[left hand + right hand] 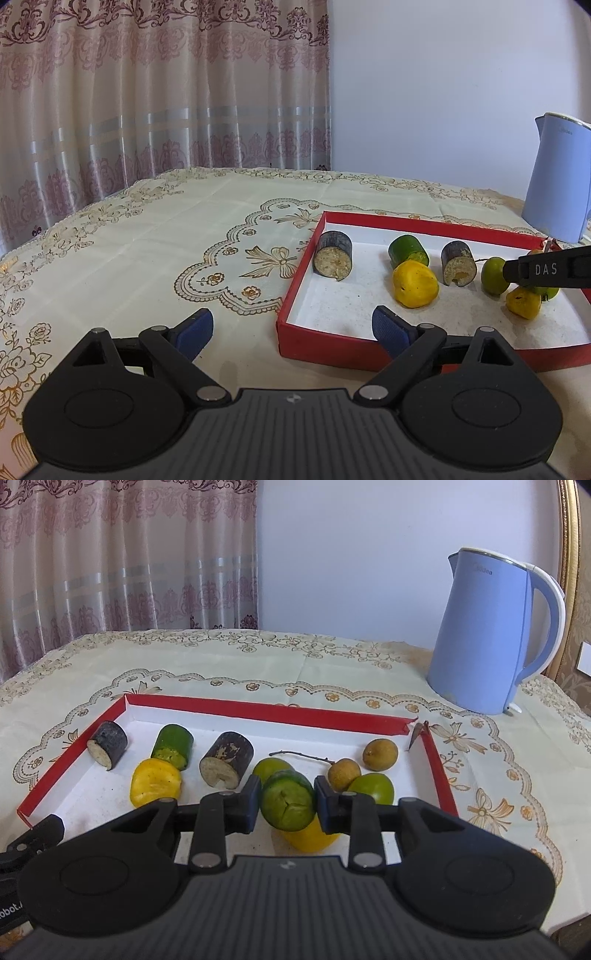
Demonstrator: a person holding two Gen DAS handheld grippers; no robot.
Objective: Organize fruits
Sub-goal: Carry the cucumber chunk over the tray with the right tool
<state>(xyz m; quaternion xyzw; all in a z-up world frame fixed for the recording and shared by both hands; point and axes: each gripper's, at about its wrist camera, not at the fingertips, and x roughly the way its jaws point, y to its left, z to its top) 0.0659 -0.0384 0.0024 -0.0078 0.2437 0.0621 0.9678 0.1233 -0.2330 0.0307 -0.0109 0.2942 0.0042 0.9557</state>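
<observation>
A red box with a white floor holds cut and whole fruits. Two dark cylinders, a green cylinder and a yellow fruit lie toward its left. Two brown longans and green round fruits sit at the right. My right gripper is low in the box with another green cylinder piece between its pads. The pads stand right at its sides without squeezing, and the piece rests on a yellow fruit. My left gripper is open wide over the box's near left corner, holding nothing.
A blue kettle stands on the tablecloth behind the box's right end. The cloth spreads bare to the left of the box. A curtain and a wall rise behind the table. The box's far right corner is torn.
</observation>
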